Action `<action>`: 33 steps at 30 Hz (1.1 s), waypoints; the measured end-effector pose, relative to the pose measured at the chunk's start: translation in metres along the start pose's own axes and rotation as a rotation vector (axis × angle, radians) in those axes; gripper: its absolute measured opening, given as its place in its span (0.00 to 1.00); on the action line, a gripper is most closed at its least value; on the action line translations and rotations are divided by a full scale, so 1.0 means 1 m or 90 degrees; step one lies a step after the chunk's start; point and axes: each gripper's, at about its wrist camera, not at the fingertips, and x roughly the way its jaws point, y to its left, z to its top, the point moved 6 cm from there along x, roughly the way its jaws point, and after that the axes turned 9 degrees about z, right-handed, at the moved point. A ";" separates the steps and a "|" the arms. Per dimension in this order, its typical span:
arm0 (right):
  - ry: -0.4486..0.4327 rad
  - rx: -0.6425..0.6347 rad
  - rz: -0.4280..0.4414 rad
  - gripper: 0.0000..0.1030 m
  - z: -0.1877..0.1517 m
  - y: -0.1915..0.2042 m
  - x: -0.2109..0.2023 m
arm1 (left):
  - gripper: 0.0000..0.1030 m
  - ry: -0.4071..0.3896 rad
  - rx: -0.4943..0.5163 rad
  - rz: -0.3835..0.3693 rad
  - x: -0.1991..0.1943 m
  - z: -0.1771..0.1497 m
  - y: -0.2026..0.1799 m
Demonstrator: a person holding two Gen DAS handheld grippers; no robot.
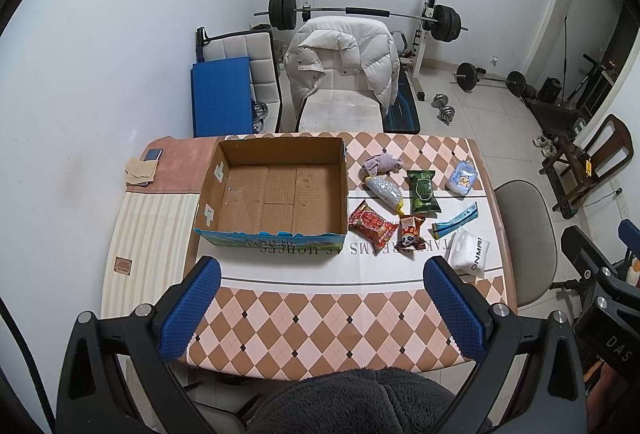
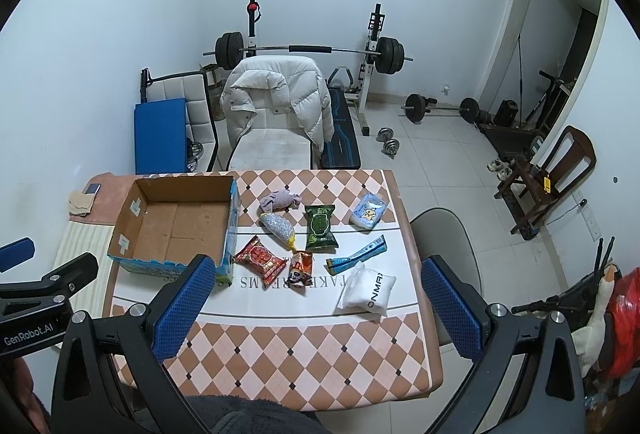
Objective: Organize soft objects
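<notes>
An empty cardboard box (image 1: 276,189) sits on the checkered table (image 1: 320,322); it also shows in the right wrist view (image 2: 176,222). Right of it lie soft items: a purple cloth (image 1: 382,163), a silver pouch (image 1: 386,191), a green pack (image 1: 422,191), a red snack bag (image 1: 372,224), a panda snack bag (image 1: 412,232), a blue tissue pack (image 1: 462,177), a blue tube (image 1: 454,222) and a white packet (image 1: 468,252). My left gripper (image 1: 322,310) is open and empty, high above the table's near edge. My right gripper (image 2: 316,310) is open and empty, above the near right part.
A phone (image 1: 153,154) and a tan cloth (image 1: 140,171) lie on a pink mat at the table's far left. A chair with a white jacket (image 1: 344,65) stands behind the table, a grey chair (image 1: 528,234) to its right. Weights and a bench press fill the room behind.
</notes>
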 end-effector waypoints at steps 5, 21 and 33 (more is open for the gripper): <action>-0.001 0.000 0.001 1.00 -0.002 0.000 -0.001 | 1.00 0.000 0.000 0.000 0.000 0.000 0.000; -0.002 0.003 0.007 1.00 -0.001 0.003 -0.001 | 1.00 -0.001 -0.001 -0.001 0.001 -0.004 0.000; 0.178 0.205 0.005 1.00 -0.039 -0.124 0.151 | 1.00 0.157 0.069 -0.037 0.147 0.017 -0.080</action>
